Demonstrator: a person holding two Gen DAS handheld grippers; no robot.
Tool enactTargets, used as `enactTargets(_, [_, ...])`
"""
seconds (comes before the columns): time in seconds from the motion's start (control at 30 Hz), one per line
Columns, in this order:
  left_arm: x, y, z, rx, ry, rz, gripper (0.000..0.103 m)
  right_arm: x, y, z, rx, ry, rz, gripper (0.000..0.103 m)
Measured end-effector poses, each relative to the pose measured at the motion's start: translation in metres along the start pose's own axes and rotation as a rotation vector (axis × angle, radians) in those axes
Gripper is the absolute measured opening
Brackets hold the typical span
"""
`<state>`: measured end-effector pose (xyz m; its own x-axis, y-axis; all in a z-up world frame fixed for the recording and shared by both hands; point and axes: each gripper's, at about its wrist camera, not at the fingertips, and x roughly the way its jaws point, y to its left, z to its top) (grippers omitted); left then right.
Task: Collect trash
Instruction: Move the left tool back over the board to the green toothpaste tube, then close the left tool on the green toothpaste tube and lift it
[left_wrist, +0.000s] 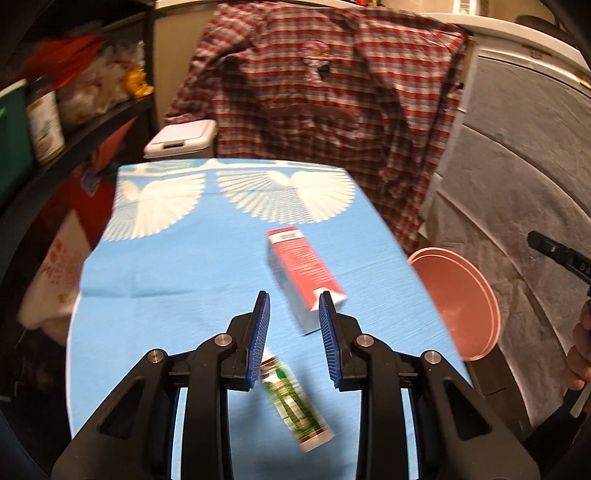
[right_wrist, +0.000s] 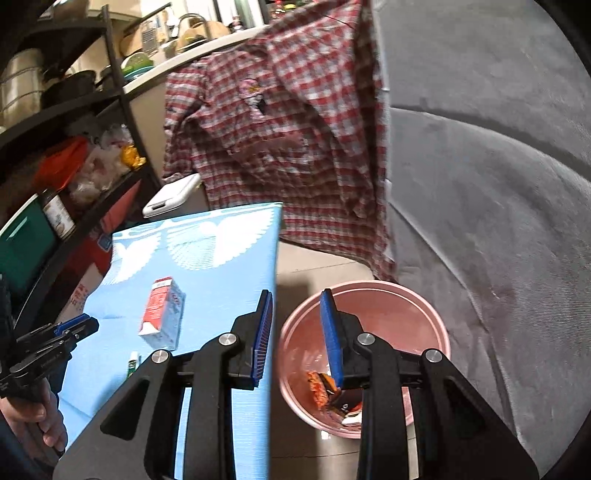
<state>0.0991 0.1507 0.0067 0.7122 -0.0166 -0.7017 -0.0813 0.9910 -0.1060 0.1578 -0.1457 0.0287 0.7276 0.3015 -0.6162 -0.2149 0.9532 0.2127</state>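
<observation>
Trash on the worktop (left_wrist: 155, 273) amounts to two items, both lying on its blue cloth with the white fan pattern. Your left claw (left_wrist: 294, 314) hangs above that cloth with its blue pads apart and nothing between them. Just past its right pad lies a red and white carton (left_wrist: 301, 266) on its side; the right wrist view shows the same carton (right_wrist: 162, 314) resting well clear of the worktop's right edge. Nearer to you, under and between the left claw's arms, lies a green and white tube (left_wrist: 291, 402), blurred, with print that cannot be read; only its tip shows in the right wrist view. Your right claw (right_wrist: 297, 325) is off the worktop's edge, over a pink bucket (right_wrist: 424, 317) standing on the floor just beside the worktop. Its pads are apart and grip nothing. At the bottom of the bucket sit crumpled wrappers (right_wrist: 325, 391), orange and dark, partly hidden by the claw's right arm. From the left wrist view the bucket's rim (left_wrist: 476, 277) shows at the worktop's right side. A red checked shirt (left_wrist: 325, 99) hangs behind the worktop, a white lidded bin (left_wrist: 181, 138) stands beyond the far edge, and dark shelving (right_wrist: 74, 122) with jars and bags fills the left side.
</observation>
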Motion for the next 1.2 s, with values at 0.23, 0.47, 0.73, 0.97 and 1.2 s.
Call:
enactTargets(0.23, [0.006, 0.029, -0.021, -0.061, 0.042, 0.017, 0.027, -0.011, 0.033, 0.002, -0.056, -0.048, 0.010, 0.028])
enactTargets(0.47, [0.031, 0.026, -0.043, -0.099, 0.129, 0.012, 0.035, -0.010, 0.046, -0.002, -0.074, -0.063, 0.021, 0.028])
enactTargets(0.73, [0.056, 0.015, -0.058, -0.101, 0.204, 0.019, 0.050, -0.004, 0.056, -0.006, -0.100, -0.058, 0.046, 0.036])
enactTargets(0.97, [0.070, 0.010, -0.065, -0.060, 0.250, 0.042, 0.051, 0.007, 0.064, -0.008, -0.100, -0.036, 0.068, 0.043])
enactTargets(1.2, [0.074, 0.027, -0.057, -0.088, 0.253, 0.082, 0.028, 0.038, 0.092, -0.012, -0.111, 0.021, 0.132, 0.044])
